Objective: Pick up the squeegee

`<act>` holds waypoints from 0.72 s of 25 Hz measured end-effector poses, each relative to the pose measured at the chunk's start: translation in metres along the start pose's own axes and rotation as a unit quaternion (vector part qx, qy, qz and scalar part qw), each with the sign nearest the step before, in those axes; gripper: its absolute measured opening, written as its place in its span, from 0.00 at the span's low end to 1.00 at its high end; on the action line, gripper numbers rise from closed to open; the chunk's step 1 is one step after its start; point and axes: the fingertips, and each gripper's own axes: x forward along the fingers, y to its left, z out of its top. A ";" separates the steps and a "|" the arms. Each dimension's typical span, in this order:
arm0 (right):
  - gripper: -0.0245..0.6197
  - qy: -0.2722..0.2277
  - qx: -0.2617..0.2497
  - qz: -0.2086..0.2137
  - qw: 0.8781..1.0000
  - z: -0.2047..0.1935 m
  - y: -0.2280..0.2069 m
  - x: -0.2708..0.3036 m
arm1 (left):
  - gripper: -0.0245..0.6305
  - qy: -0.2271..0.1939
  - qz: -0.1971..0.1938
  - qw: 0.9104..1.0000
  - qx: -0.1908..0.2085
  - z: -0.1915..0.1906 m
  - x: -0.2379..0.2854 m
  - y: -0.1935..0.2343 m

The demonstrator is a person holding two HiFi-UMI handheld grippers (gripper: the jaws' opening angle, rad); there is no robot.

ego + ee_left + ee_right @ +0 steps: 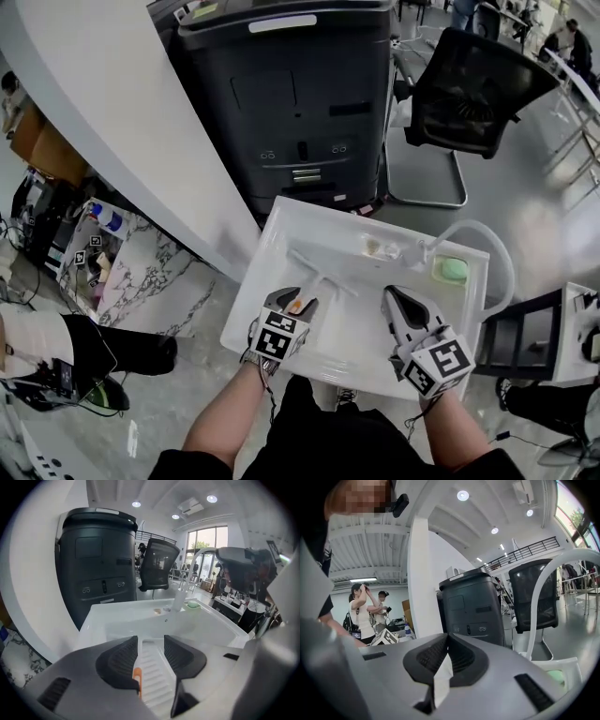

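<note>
**Head view.** The white sink (272, 239) lies below me, in front of a dark machine (291, 103) and a black chair (478, 89). The squeegee (323, 270) lies flat in the basin, with its blade across the far side and its handle running back toward me. My left gripper (298, 298) points down into the basin at the near end of that handle, its jaws spread. My right gripper (392, 298) hangs over the basin to the right of the squeegee and apart from it, its jaws together. A white faucet (487, 246) arcs over the right rim, with a green pad (455, 269) beside its base.

**Left gripper view.** The jaws of my left gripper (151, 638) stand wide, released. The ribbed white handle of the squeegee (152, 672) runs between them, and neither pad presses on it. Beyond the jaws are the sink (122, 609), the faucet (180, 597), the green pad (192, 604), the machine (98, 569) and the chair (157, 564).

**Right gripper view.** The jaws of my right gripper (447, 637) meet at the tips, clenched. The gripper points nearly level toward the machine (471, 606). The chair (534, 597) stands to the right, the faucet (543, 583) curves in front of it, and the green pad (555, 677) shows at the lower right. Two people (361, 611) stand in the background at the left.
</note>
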 end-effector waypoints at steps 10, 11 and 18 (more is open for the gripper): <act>0.06 0.021 0.019 -0.051 0.998 -0.019 -0.010 0.025 | 0.34 0.076 -0.049 0.996 0.007 -0.036 0.056 0.023; 0.06 0.023 0.022 -0.056 0.998 -0.022 -0.011 0.025 | 0.34 0.081 -0.053 0.995 0.009 -0.039 0.060 0.024; 0.06 0.036 0.036 -0.085 0.995 -0.039 -0.025 0.027 | 0.34 0.115 -0.068 0.991 0.021 -0.055 0.090 0.031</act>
